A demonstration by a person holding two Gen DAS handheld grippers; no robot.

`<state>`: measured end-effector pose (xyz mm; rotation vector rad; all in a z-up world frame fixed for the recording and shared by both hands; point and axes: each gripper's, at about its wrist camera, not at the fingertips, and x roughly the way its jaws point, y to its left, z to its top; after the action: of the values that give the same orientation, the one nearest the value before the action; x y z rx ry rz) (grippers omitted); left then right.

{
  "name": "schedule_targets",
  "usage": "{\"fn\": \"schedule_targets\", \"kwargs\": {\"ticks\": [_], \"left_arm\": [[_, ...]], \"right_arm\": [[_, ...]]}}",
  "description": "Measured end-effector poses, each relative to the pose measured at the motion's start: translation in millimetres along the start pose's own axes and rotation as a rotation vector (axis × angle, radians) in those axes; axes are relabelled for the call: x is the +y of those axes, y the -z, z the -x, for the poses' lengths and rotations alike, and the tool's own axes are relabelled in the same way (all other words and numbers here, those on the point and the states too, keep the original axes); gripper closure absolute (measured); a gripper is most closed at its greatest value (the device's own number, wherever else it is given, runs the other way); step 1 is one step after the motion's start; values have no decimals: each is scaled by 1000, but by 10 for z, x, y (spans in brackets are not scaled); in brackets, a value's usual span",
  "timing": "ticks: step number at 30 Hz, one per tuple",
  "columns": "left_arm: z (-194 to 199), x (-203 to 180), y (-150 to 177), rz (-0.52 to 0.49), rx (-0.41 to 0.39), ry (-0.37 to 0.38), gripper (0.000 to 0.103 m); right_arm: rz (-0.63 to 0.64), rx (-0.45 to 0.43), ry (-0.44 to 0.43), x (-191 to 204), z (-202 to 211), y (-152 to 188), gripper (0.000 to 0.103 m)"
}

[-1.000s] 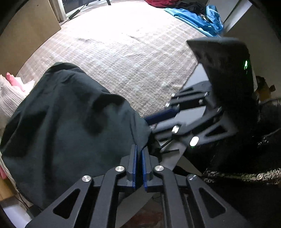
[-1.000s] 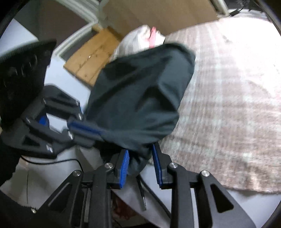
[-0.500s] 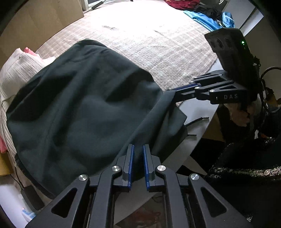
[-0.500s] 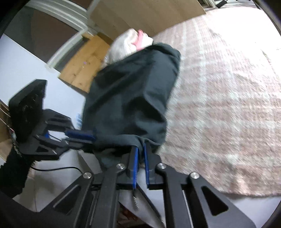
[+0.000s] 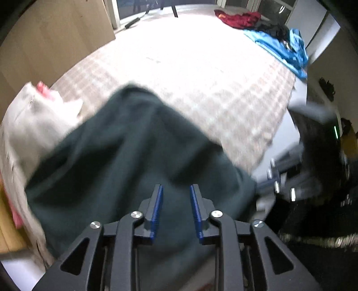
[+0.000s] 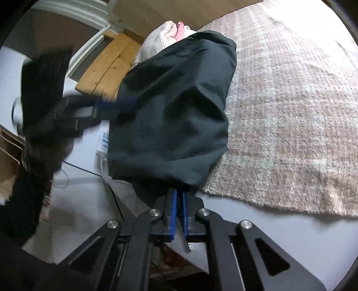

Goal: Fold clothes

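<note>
A dark green garment [image 5: 125, 170] hangs bunched over the edge of a pale checked rug [image 5: 223, 89]. My left gripper [image 5: 176, 189] points down over it. Its jaws are opening, the blue pads [image 5: 157, 201] stand apart, and the cloth lies behind the gap unpinched. In the right wrist view the garment [image 6: 179, 107] drapes toward me. My right gripper [image 6: 179, 193] is shut on its near hem. The left gripper [image 6: 122, 104] shows there, blurred, at the garment's left side. The right gripper [image 5: 264, 184] appears blurred at the cloth's right corner.
A pile of white and pink clothes [image 5: 33, 120] lies behind the garment. Blue clothes [image 5: 282, 51] and red clothes [image 5: 239, 19] lie at the rug's far side. A wooden board [image 6: 109, 65], a power strip [image 6: 103, 145] and a cable [image 6: 89, 172] sit on the white floor.
The right jaws closed onto the garment's hem. The left gripper shifted over the cloth and its jaws parted, letting the fabric go. The garment now hangs more spread out.
</note>
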<state>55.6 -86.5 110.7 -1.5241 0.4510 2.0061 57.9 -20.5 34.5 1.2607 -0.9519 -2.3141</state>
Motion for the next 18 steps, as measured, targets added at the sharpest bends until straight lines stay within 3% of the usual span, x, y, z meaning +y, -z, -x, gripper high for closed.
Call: {"fn": "schedule_targets", "kwargs": {"ticks": [3,8,13,18], "left_arm": [[-262,11,-286,-16,16,35,79],[-764,103,-506,-84,97,-85,80],[-683,271,-620,-52,64,-164,83],[-514,225,-596,-61,47,-143,82]], "right_arm": [[1,-8,13,16,4,15,99],[36,-12,17,116,27,71,100],[112,104,-15,235,-77,307,103],[73,83,39,172,70,296,100]]}}
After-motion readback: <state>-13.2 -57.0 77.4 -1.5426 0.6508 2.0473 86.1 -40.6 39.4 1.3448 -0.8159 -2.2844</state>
